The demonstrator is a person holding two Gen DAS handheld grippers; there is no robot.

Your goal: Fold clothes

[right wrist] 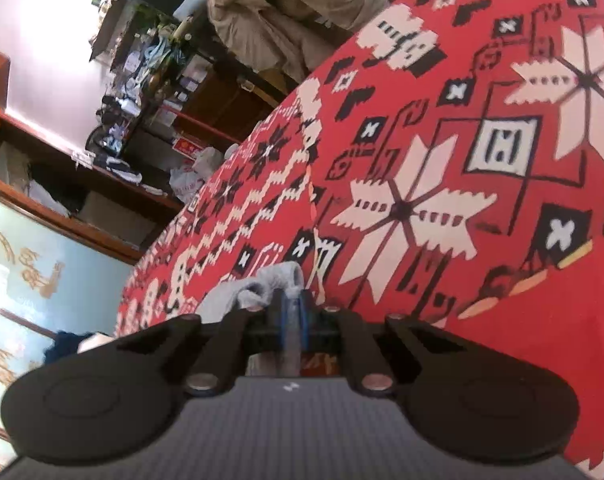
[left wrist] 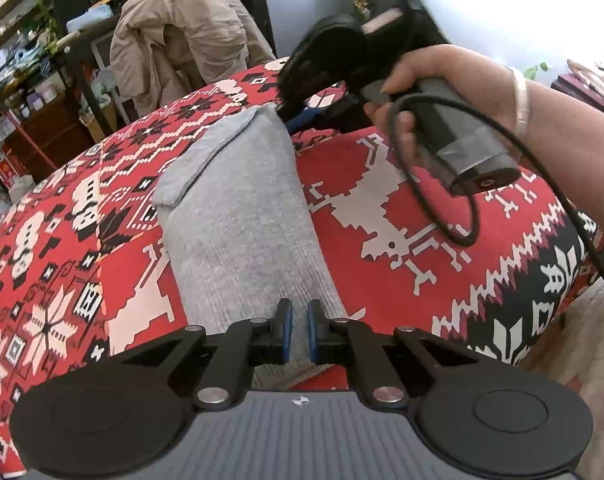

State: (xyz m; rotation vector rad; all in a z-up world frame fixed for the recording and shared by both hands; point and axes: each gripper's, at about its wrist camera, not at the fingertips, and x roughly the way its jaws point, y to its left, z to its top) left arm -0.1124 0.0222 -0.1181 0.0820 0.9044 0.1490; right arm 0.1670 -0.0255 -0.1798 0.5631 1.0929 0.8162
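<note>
Looking from the largest thing down, we see the red patterned cover [left wrist: 381,184] filling the middle of the left wrist frame, and on it the grey knit [left wrist: 242,216], a long strip running from the lower centre up toward the upper centre, with one narrow part doubled over along its left edge.

Our left gripper [left wrist: 300,334] sits at the near end of the knit, its blue pads a narrow gap apart with cloth between; we cannot tell whether they bite it or only straddle it. Our right gripper [right wrist: 290,320], seen in the lower centre of its own frame, is clenched on a bunched end of the knit [right wrist: 270,284]; in the left wrist frame the right hand [left wrist: 441,92] holds it at the knit's far corner, upper centre.

Risks, as we judge them:
- The bunched pinch may slip or carry a crease into any fold.
- If the left pads are not gripping, a pull from the right would drag the whole strip across the cover.
- The cable [left wrist: 433,168] loops low at right and could snag the cloth.

We see no containers on the cover; the shelves [right wrist: 114,92] at upper left are too cluttered to read.
</note>
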